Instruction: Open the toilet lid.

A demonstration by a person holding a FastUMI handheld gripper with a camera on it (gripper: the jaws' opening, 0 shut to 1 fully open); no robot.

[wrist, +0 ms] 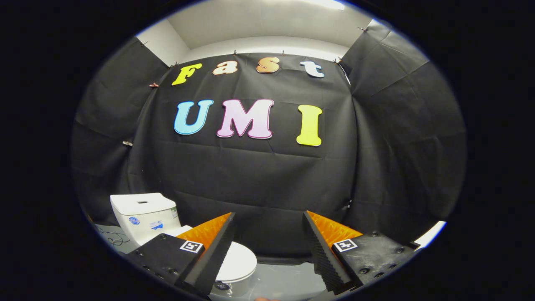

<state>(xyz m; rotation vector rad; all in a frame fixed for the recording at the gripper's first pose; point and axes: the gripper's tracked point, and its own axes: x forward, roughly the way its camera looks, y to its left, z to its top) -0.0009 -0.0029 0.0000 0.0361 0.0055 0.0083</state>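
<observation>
Two fingers of the gripper [269,246] spread wide apart, nothing between them, held up off the floor and pointing toward the black cloth wall [267,184]. Toilet [167,234] low down and off to the left, partly behind the left finger [209,255]. Lid [240,261] down flat on the bowl, closed, its rounded front end peeking out just inside the left fingertip. Square white tank [144,213] standing behind the lid, against the cloth. Grey floor [284,280] beneath, glossy.
</observation>
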